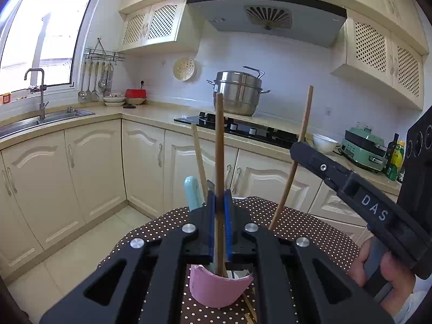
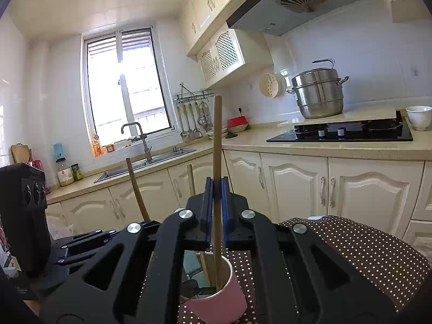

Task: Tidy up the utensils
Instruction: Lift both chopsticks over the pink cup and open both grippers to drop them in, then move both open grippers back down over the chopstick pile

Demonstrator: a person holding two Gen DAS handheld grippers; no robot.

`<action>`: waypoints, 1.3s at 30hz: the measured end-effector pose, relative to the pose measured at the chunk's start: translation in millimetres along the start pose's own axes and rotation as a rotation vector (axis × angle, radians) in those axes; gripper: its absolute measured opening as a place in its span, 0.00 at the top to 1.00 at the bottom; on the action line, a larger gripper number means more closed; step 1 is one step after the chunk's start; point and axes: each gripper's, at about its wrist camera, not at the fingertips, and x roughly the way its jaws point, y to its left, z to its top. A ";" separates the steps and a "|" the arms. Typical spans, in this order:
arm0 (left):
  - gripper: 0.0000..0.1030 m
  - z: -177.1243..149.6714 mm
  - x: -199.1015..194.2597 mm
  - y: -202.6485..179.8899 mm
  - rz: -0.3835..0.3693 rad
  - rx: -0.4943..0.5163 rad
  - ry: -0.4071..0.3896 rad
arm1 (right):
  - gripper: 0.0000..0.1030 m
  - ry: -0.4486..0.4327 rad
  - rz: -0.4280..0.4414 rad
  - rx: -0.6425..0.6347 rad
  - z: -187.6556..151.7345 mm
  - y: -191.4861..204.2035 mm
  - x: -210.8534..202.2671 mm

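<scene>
Pinching wooden sticks, both jaws: left gripper (image 1: 220,210) | right gripper (image 2: 216,202) | pink cup (image 1: 216,289) | lettering "DAS" (image 1: 374,207)

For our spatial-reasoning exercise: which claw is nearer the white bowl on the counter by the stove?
Right. The right claw, gripping a chopstick, is on the side toward the white bowl; the left claw is farther left, above the pink cup.

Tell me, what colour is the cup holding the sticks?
Pink cup, clearest in the left wrist view.
</scene>
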 end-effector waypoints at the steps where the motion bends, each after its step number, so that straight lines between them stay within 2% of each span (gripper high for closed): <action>1: 0.94 0.7 -1.0 -0.8 -0.003 0.000 0.002 | 0.94 0.002 0.000 0.000 0.4 -0.1 -0.1; 6: 0.91 0.6 -5.3 -2.5 -0.012 -0.008 0.004 | 0.94 0.012 -0.004 -0.004 -1.8 1.2 -4.0; 9: 0.52 1.9 -11.6 -1.4 0.000 -0.015 -0.015 | 0.94 0.015 -0.005 -0.006 -2.7 1.9 -6.8; 16: 0.41 7.1 -34.7 5.8 0.001 -0.055 -0.068 | 0.94 0.032 -0.006 -0.014 -5.7 4.4 -11.4; 21: 0.38 8.0 -54.3 12.9 0.054 -0.080 -0.105 | 0.94 0.051 -0.005 -0.031 -9.8 8.6 -11.8; 26: 0.35 4.7 -59.3 19.1 0.146 -0.067 -0.091 | 0.94 0.087 -0.007 -0.051 -18.2 13.5 -9.9; 34: 0.35 -5.8 -54.2 26.3 0.161 -0.069 -0.030 | 0.94 0.148 -0.014 -0.066 -41.5 18.2 -6.5; 39: 0.35 -9.5 -55.5 25.4 0.162 -0.056 -0.014 | 0.94 0.145 -0.025 -0.066 -42.9 22.4 -10.3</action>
